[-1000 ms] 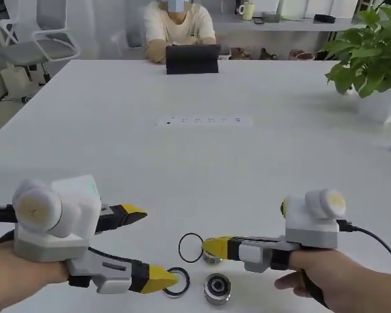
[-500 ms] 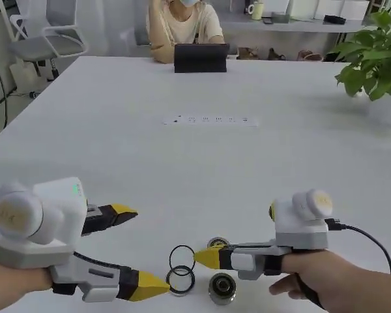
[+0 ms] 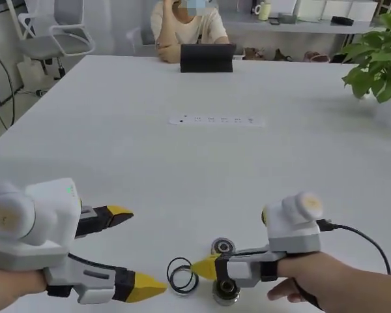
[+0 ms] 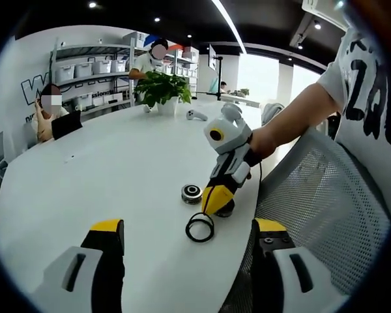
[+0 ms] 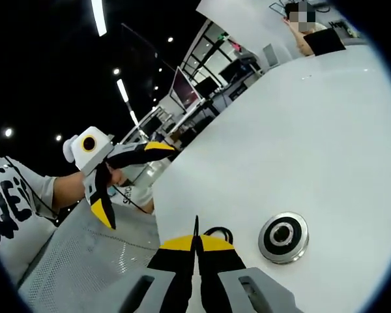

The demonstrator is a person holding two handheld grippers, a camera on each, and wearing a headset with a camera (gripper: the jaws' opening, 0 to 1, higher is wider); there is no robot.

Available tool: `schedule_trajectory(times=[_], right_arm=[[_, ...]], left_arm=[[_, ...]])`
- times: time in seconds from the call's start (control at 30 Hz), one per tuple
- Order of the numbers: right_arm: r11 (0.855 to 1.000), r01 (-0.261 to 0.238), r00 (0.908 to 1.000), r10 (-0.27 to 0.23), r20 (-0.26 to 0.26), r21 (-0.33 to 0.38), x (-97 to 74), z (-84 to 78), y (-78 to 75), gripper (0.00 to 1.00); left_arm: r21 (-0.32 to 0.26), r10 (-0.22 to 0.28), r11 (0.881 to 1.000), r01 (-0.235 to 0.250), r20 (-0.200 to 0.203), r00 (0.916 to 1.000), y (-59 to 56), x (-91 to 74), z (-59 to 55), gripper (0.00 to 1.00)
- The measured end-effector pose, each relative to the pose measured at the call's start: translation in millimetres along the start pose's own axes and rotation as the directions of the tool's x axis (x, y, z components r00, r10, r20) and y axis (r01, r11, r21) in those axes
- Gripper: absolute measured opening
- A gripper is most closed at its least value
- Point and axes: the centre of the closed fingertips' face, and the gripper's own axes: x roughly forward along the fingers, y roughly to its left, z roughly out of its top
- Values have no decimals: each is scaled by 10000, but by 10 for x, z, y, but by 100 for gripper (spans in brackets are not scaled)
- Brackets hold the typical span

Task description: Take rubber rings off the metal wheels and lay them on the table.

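— As the head view looks down on the bench, how do the hands sit?

— The left gripper (image 3: 135,248) is at lower left, its jaws spread wide and aimed at frame centre. The right gripper (image 3: 202,266) is at lower centre, held by a hand (image 3: 313,277), with its jaws pressed together. Its tip points left at the rubber rings (image 3: 182,276), which lie flat and overlapping on the table (image 3: 195,176).

— And the wheels?

— One metal wheel (image 3: 223,246) sits just above the right gripper. A second wheel (image 3: 226,291) is partly hidden under it. Higher in the frame, bare tabletop runs up to a power strip (image 3: 216,120).

— What about the left gripper view?

— Its own jaws rise far apart from the bottom, and the rubber rings (image 4: 200,227) lie ahead between them. The right gripper (image 4: 212,202) comes in from the right, its closed tip over the second wheel (image 4: 226,210). The table edge passes just right of the rings, with a mesh chair (image 4: 313,208) beyond it. Open tabletop spreads to the left.

— And the right gripper view?

— Its own jaws meet at bottom centre, with the rings (image 5: 219,231) just past the tip and the metal wheel (image 5: 283,237) at lower right. The left gripper (image 5: 133,179) hangs at centre left, jaws spread, beyond the table edge. White tabletop opens toward the upper right.
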Motion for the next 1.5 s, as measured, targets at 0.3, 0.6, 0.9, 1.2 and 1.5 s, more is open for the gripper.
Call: schedule_trajectory(times=[0.3,0.6,0.9,1.2,1.5], right_arm=[[9997,195,9993,-200,-324,-169,19,-55,-47,0],[9967,534,9965,-571,-611,-606,16,-101,-95,3],[9939,773,9963,-800,-322,-782,-55,-25,-107,13],[9921,956,9929,-893,782,-810,-234,189,-49,18],[9808,1467,9787,-1250,1629,-1282,-534,302,3,23]], left_arm=[[-58,66,10000,-66,-42,10000,12,-5,-21,78],[-108,49,9999,-50,-89,9999,4,-1,-39,77],[-131,87,9999,-88,-97,9999,13,-16,-37,77],[-200,143,9997,-144,-58,9999,12,-32,-30,77],[-268,175,9995,-177,-74,9998,1,-37,-37,77]])
